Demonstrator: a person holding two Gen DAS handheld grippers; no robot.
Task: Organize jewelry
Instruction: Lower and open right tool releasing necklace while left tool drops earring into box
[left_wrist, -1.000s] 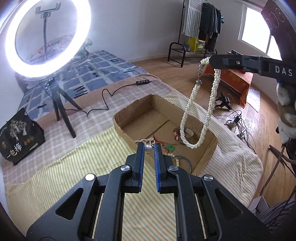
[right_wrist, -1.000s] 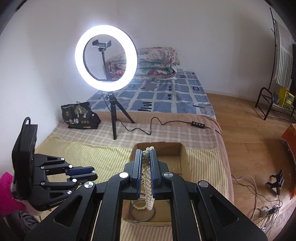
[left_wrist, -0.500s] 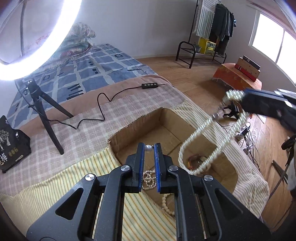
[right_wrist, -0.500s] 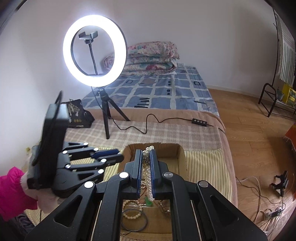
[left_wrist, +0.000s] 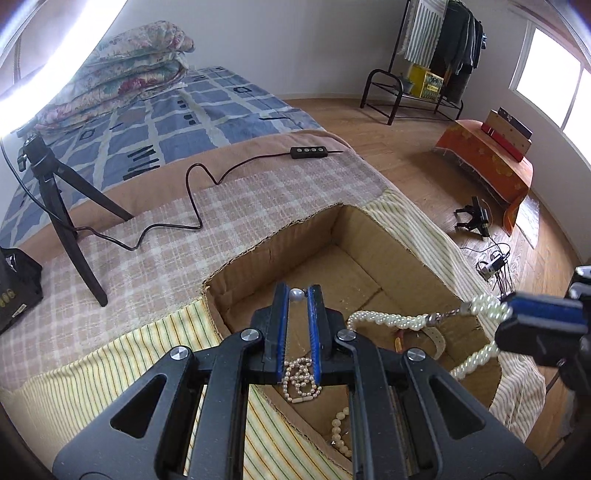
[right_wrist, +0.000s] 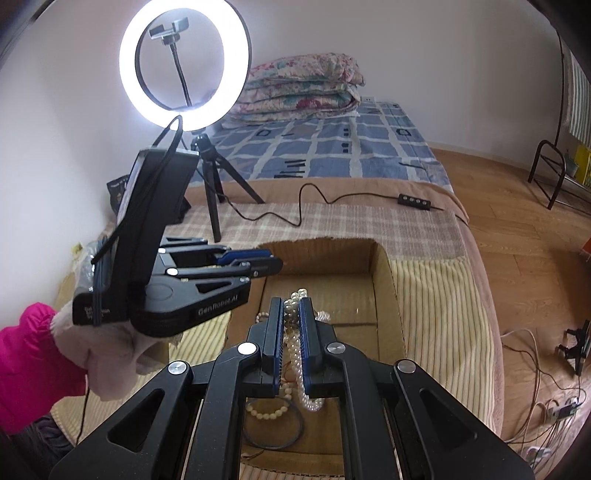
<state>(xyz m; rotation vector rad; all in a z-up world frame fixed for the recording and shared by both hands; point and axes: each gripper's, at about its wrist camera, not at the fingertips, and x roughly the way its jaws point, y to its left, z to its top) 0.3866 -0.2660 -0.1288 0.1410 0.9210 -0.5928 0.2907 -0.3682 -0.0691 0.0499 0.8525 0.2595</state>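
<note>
An open cardboard box sits on the striped bed cover and holds several bracelets and bead strings. My left gripper is shut on a small silver bead at its tips, above the box's near-left part; a thin pearl chain hangs below it. My right gripper is shut on a twisted white pearl necklace, which droops into the box. In the left wrist view the right gripper is at the box's right edge. In the right wrist view the left gripper is over the box's left rim.
A lit ring light on a black tripod stands on the bed beyond the box, its cable and switch trailing across the checked blanket. A black bag lies left. Wooden floor, cables and a clothes rack are right.
Both grippers have come down and forward over the box. The pearl necklace, hanging high in the air a second ago, now droops into the box. Both grips are unchanged.
</note>
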